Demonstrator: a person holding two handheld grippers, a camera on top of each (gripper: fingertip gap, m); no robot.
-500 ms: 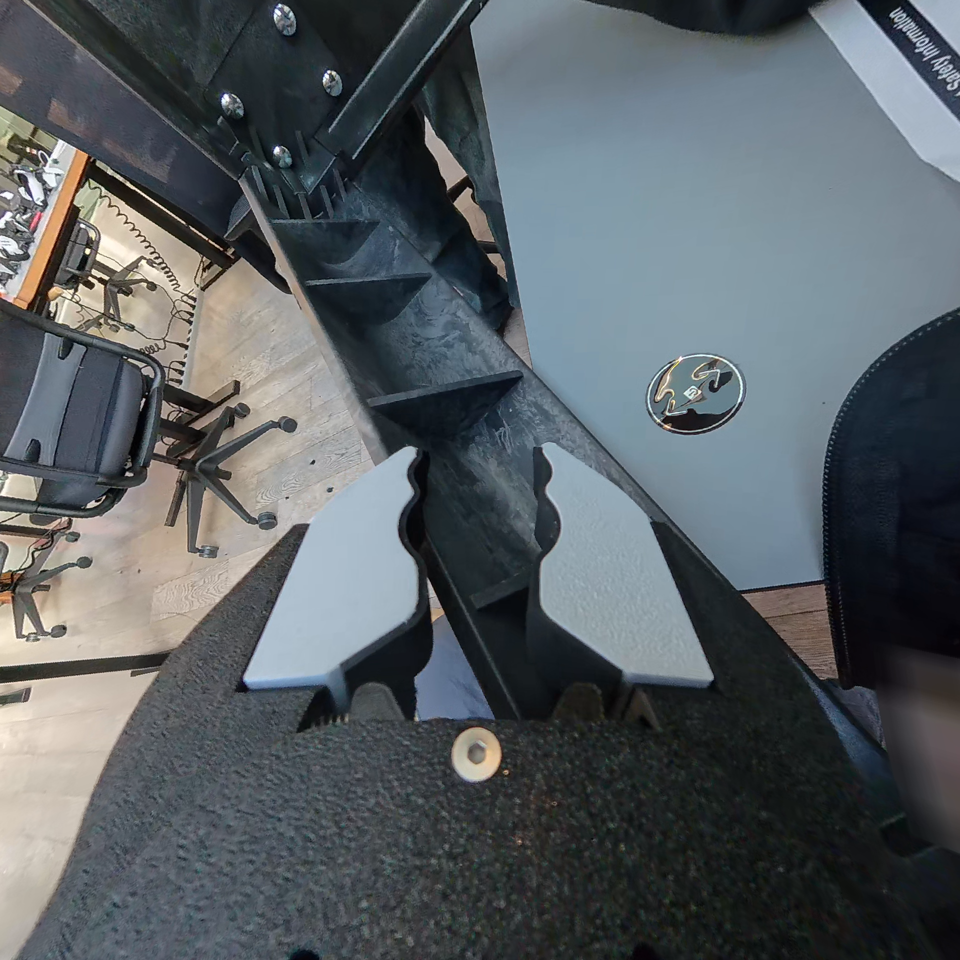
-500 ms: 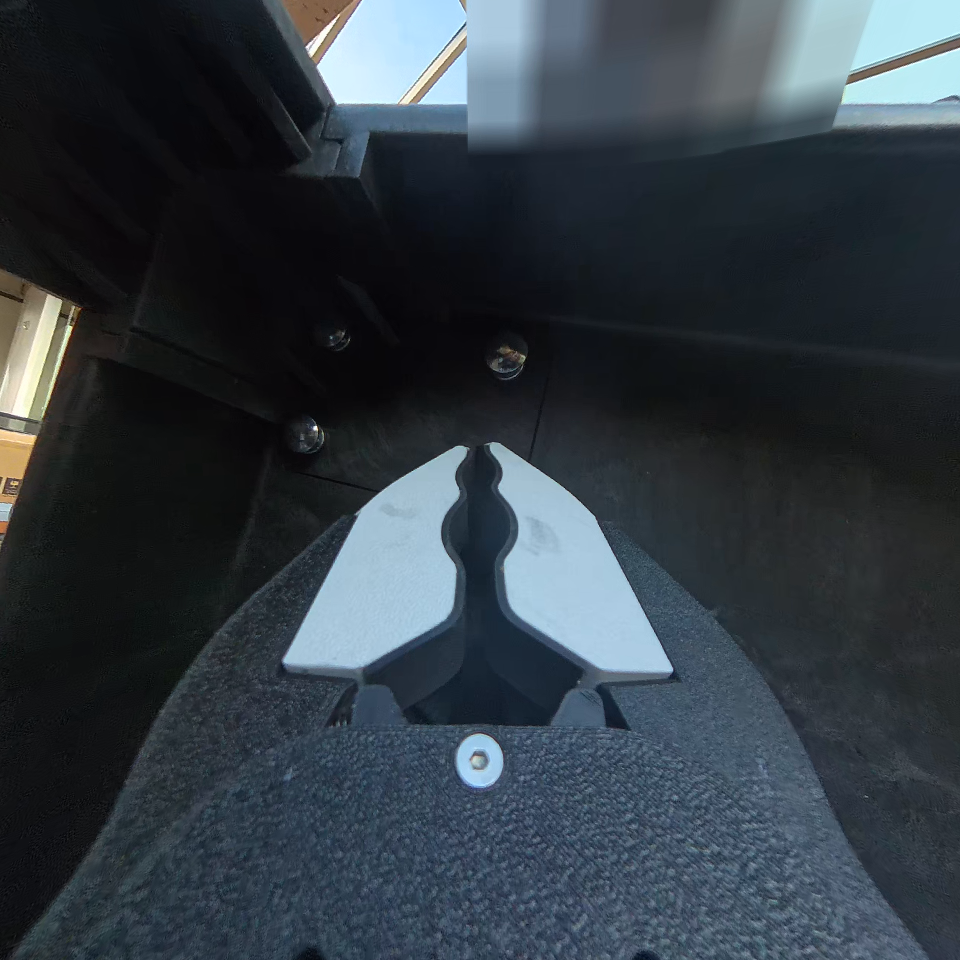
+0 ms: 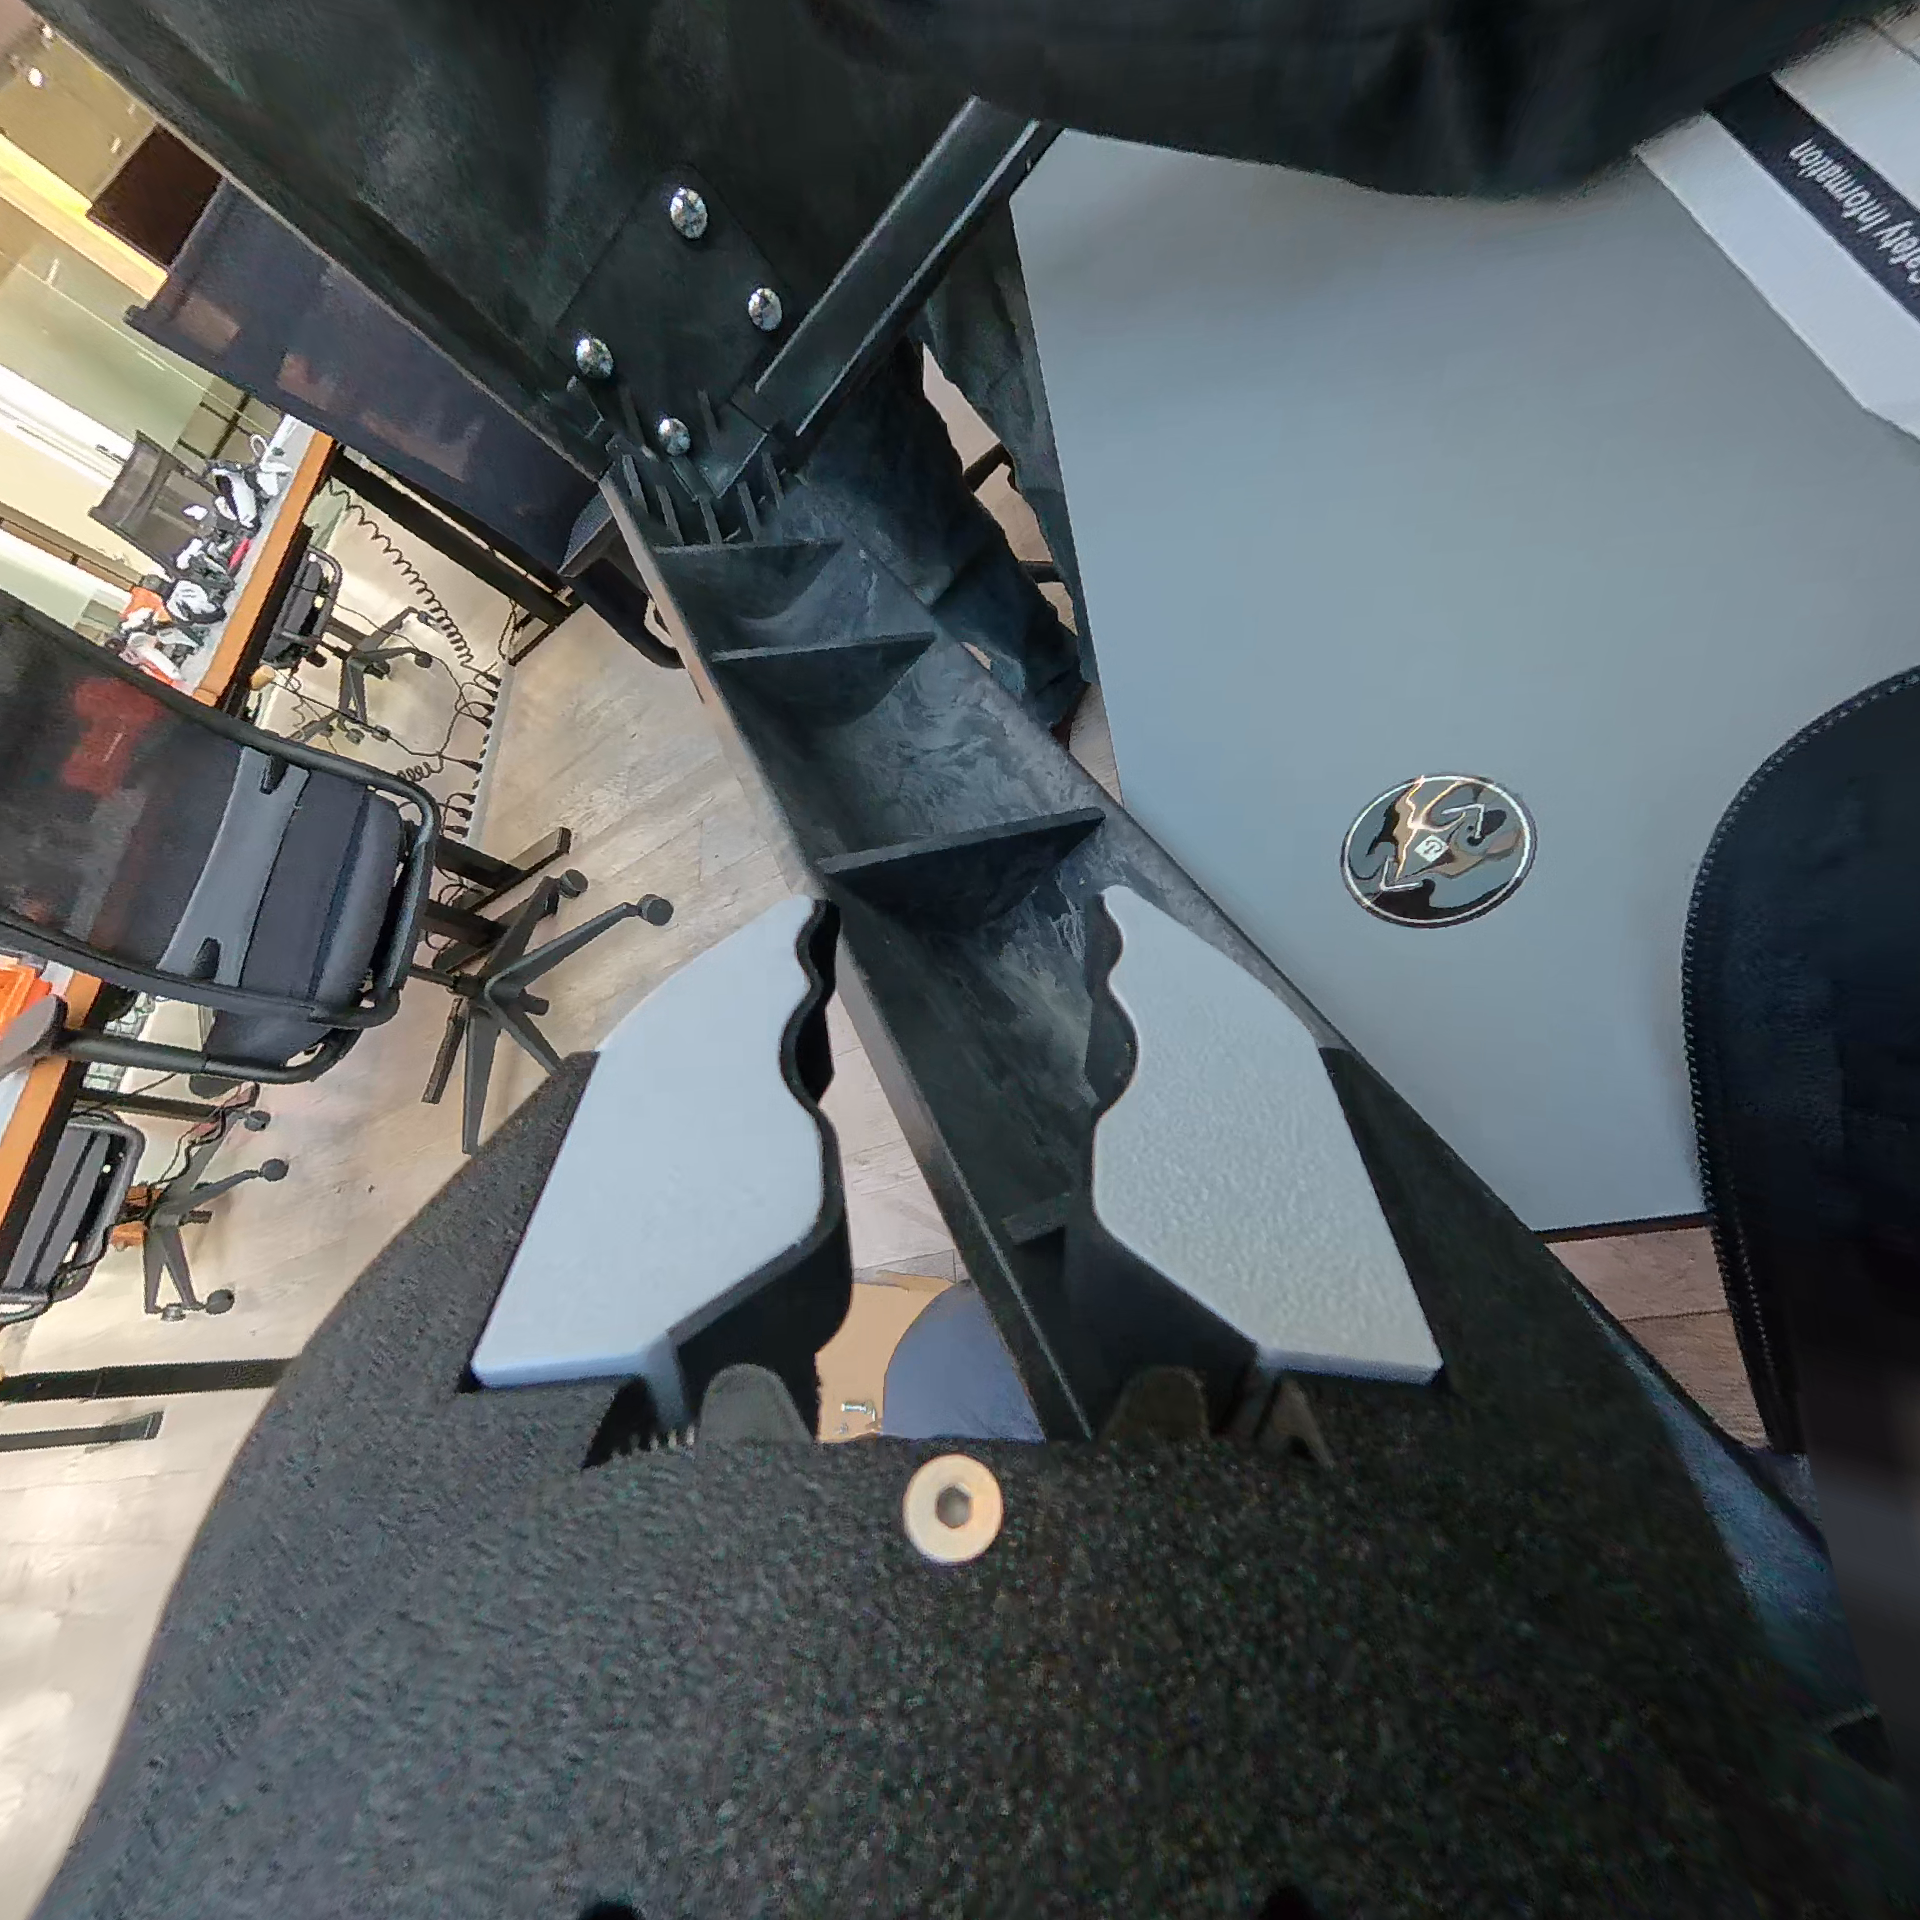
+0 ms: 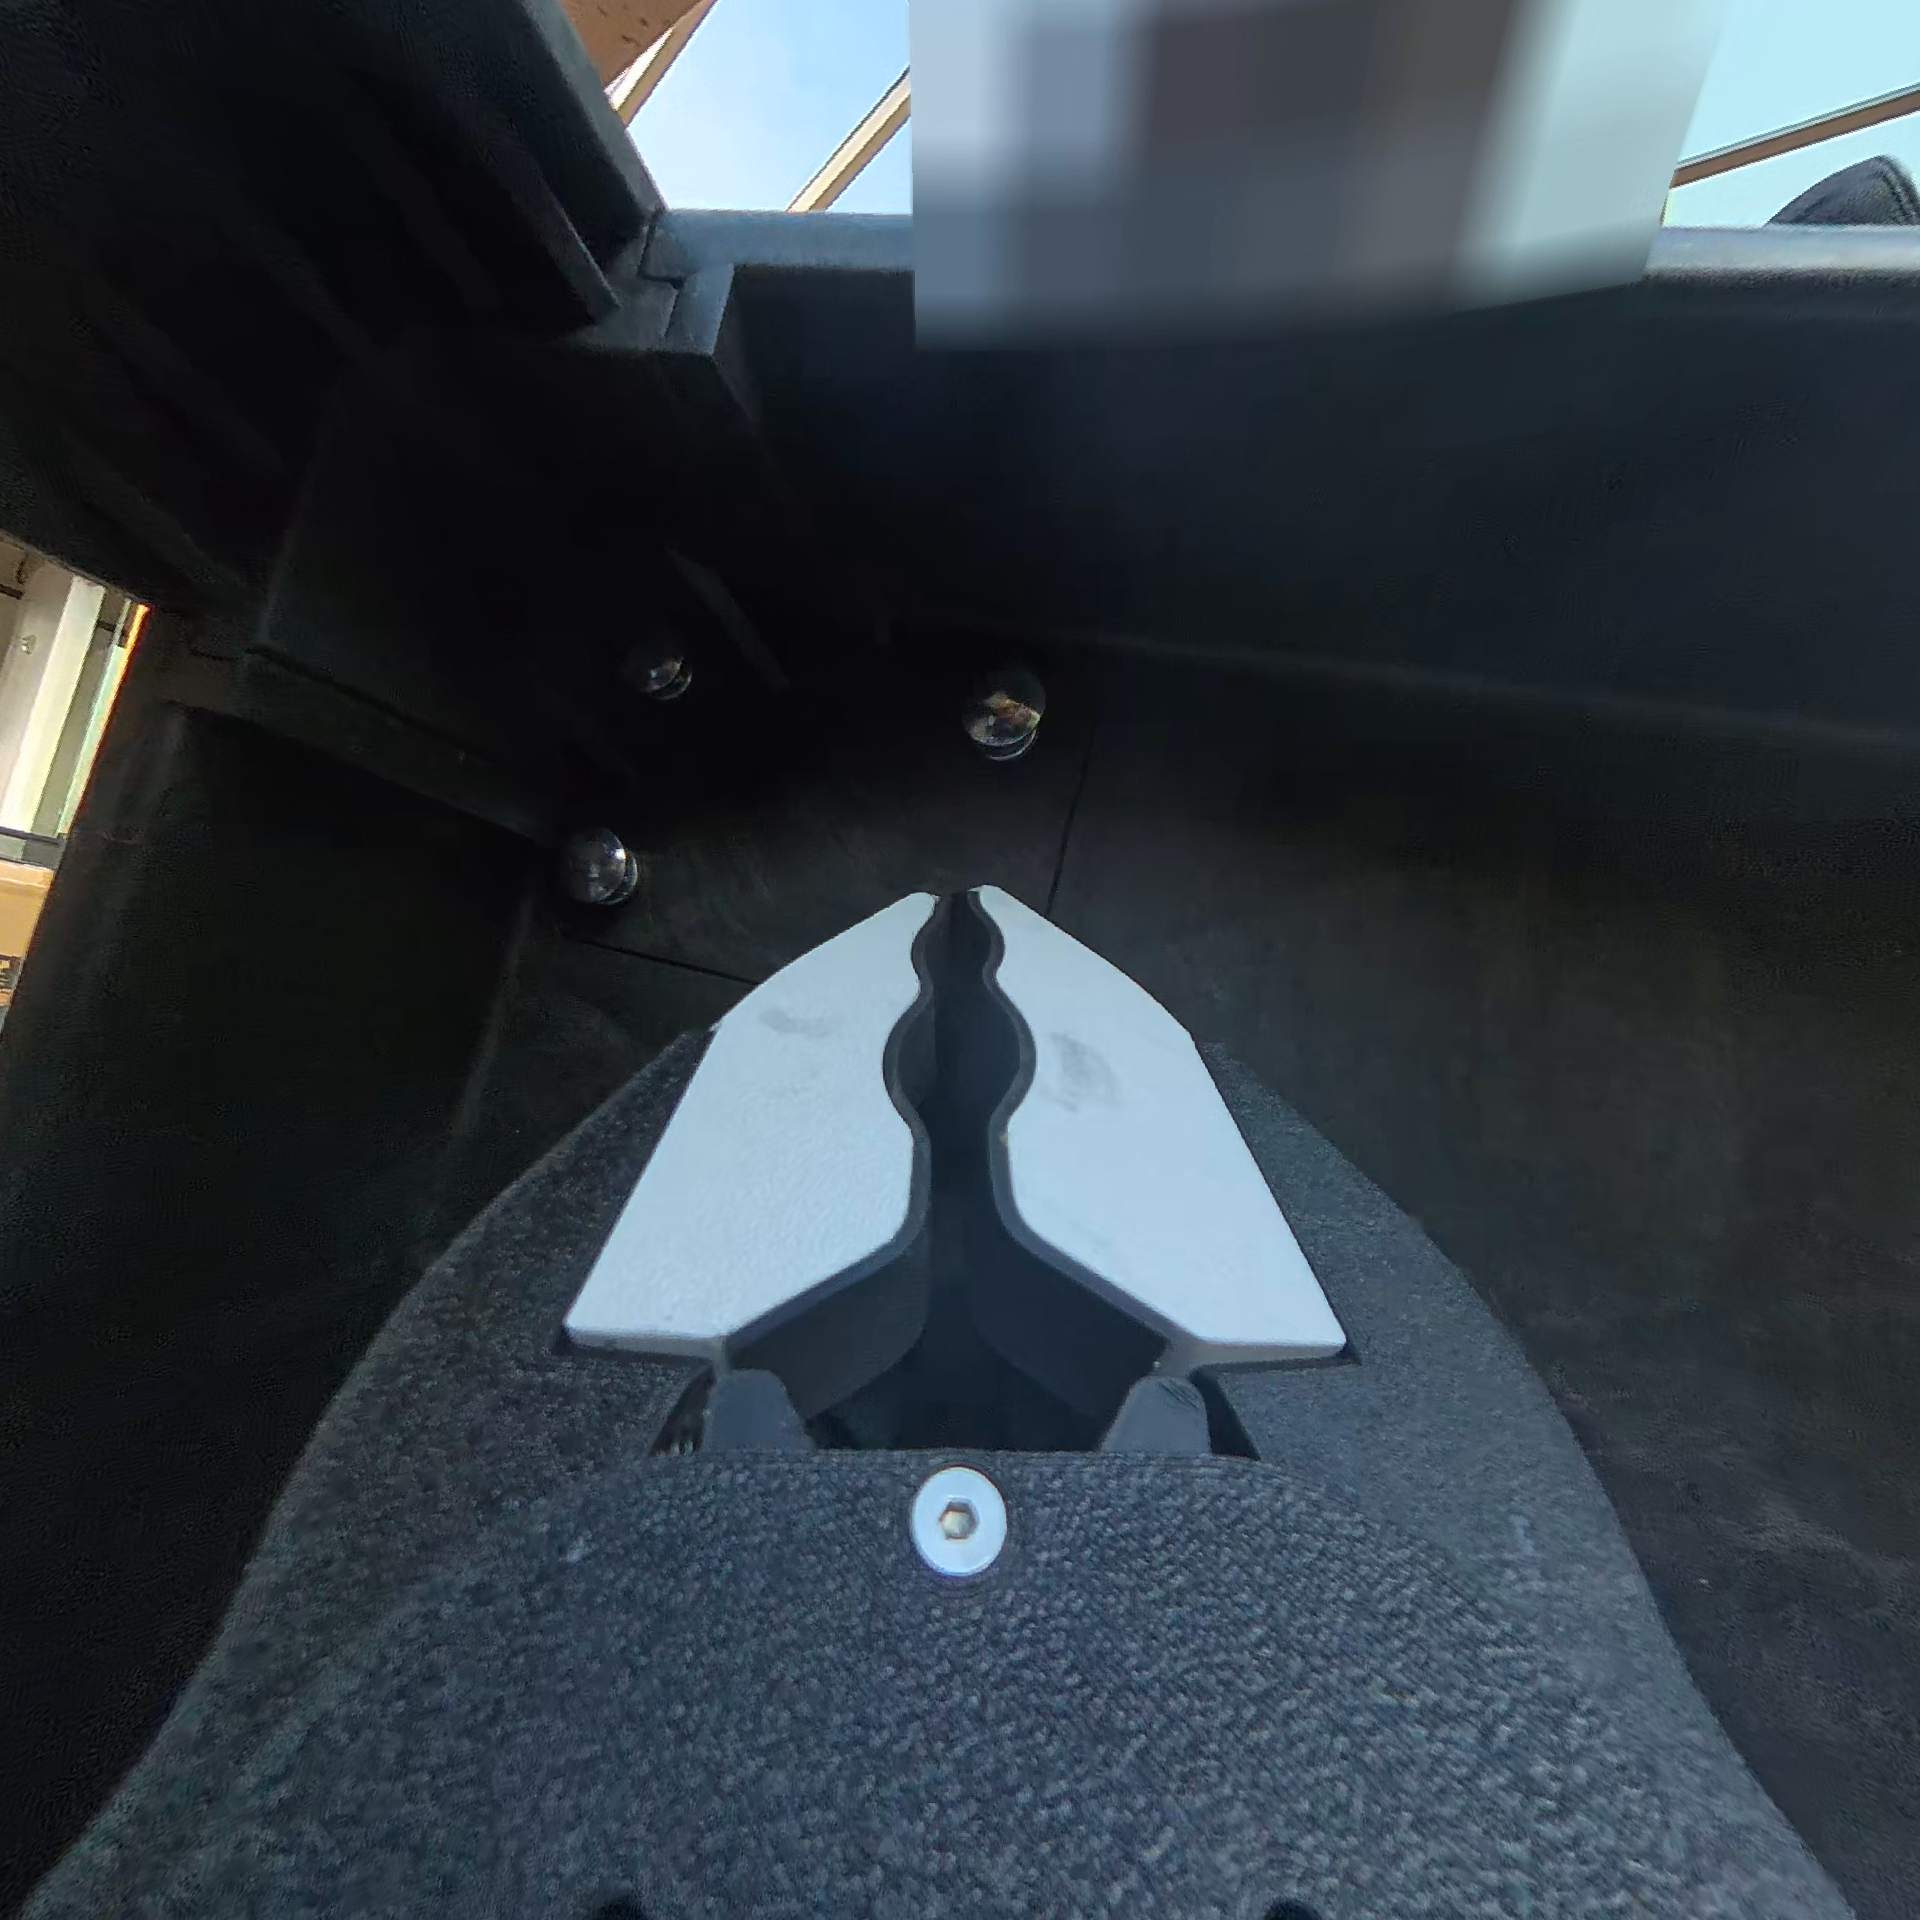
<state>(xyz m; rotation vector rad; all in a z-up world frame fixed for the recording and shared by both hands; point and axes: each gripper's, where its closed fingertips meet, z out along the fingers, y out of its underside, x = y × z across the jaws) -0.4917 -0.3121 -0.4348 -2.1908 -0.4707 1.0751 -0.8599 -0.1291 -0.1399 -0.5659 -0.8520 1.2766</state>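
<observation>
Through the left wrist view: left gripper (image 3: 961,914) spread wide, gripping nothing, straddling a black ribbed bar (image 3: 883,727) running slantwise up to a black plate with four screws (image 3: 675,312). Right-hand finger (image 3: 1226,1143) against or just beside the bar's edge, cannot tell which; left-hand finger (image 3: 686,1164) apart from it, with wooden floor (image 3: 644,790) showing in the gap. Beside the bar, a grey flat surface with a round emblem (image 3: 1439,850); past that, dark stitched fabric (image 3: 1818,987). Off to the left, well apart, office chairs (image 3: 260,904).

Likely trouble here: closing off-centre and catching one of the thin cross ribs instead of the bar's wall, hence a skewed or slipping hold. Swinging sideways with fingers spread could knock the grey surface.

Through the right wrist view: right gripper (image 4: 956,899) pressed almost together, only a thin slit at the tips, nothing pinched. Pointing into a dark black recess, tips near a black panel with round-headed screws (image 4: 1003,712). Window glass and sky (image 4: 758,114) above the rim; a blurred patch laid over the top.

Likely trouble here: poor light and little contrast, so hard to judge closeness to the panel. Pushing forward could jam the tips against the panel or a screw head. Little room for opening without scraping the surrounding black walls
</observation>
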